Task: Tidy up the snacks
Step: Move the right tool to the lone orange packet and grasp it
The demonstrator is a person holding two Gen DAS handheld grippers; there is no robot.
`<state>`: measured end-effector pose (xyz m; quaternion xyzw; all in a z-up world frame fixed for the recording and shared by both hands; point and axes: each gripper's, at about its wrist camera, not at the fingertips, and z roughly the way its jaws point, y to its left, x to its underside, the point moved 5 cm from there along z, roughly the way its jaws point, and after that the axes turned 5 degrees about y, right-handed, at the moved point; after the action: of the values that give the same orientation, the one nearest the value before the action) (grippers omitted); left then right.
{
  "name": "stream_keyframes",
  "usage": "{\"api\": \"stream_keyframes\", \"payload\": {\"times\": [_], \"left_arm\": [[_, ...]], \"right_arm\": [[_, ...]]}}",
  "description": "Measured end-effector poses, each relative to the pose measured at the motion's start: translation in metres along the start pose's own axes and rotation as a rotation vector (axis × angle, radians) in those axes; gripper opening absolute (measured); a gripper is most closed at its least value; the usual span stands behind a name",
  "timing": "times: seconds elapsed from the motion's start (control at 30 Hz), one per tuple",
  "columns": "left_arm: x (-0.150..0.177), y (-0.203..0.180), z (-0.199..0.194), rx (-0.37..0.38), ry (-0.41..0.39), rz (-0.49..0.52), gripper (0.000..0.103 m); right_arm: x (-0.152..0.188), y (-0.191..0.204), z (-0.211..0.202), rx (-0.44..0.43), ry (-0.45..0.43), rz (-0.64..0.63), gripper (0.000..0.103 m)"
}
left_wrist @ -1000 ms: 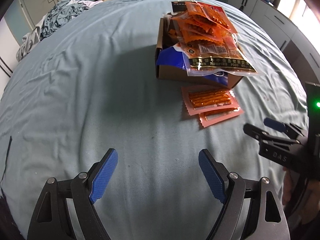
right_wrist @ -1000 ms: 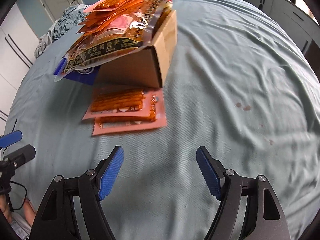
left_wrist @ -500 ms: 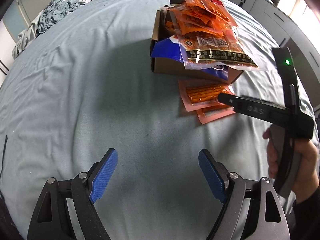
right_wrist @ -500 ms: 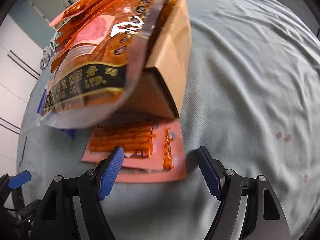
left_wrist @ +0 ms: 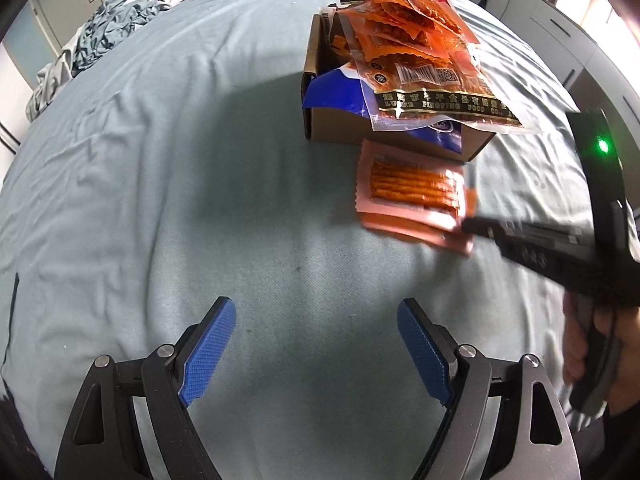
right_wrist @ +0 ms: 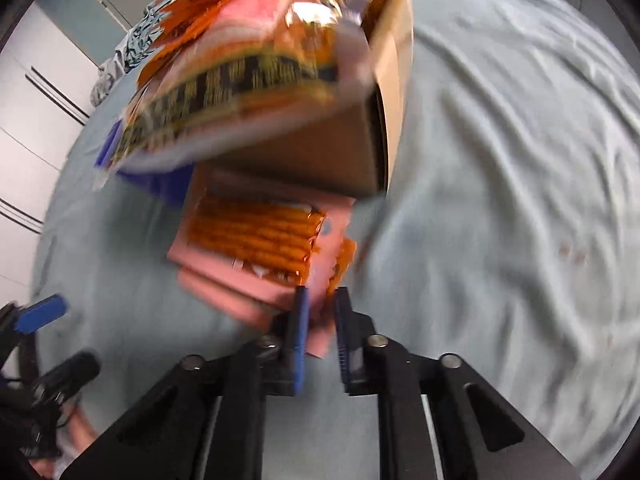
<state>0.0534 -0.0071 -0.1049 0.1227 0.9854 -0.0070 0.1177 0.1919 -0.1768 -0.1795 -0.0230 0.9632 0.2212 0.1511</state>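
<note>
A cardboard box (left_wrist: 400, 136) stands on the blue bed sheet, overfilled with orange snack packets (left_wrist: 408, 36) and a blue bag (left_wrist: 340, 92). Two pink packets of orange sticks (left_wrist: 412, 192) lie on the sheet in front of the box. My right gripper (right_wrist: 320, 304) is shut on the near edge of the pink packets (right_wrist: 256, 240); it shows at the right of the left wrist view (left_wrist: 472, 226). My left gripper (left_wrist: 316, 344) is open and empty above the bare sheet, well short of the box.
Crumpled grey clothes (left_wrist: 100, 36) lie at the far left of the bed. White cabinets (left_wrist: 560, 4) stand at the far right. A few small stains (right_wrist: 572, 252) mark the sheet right of the box.
My right gripper moved forward to the pink packets and closed its fingers on their near edge. My left gripper stayed open, almost still.
</note>
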Motion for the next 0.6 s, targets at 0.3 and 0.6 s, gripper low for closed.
{"api": "stream_keyframes", "payload": {"times": [0.3,0.6], "left_arm": [[0.002,0.007,-0.004,-0.004,-0.017,-0.017,0.084],[-0.001,0.012,-0.006,0.028,-0.019,-0.049,0.084]], "right_arm": [[0.019,0.009,-0.025,0.007,-0.057,0.056,0.000],[0.005,0.038,-0.022,0.205,-0.266,-0.136,0.075]]}}
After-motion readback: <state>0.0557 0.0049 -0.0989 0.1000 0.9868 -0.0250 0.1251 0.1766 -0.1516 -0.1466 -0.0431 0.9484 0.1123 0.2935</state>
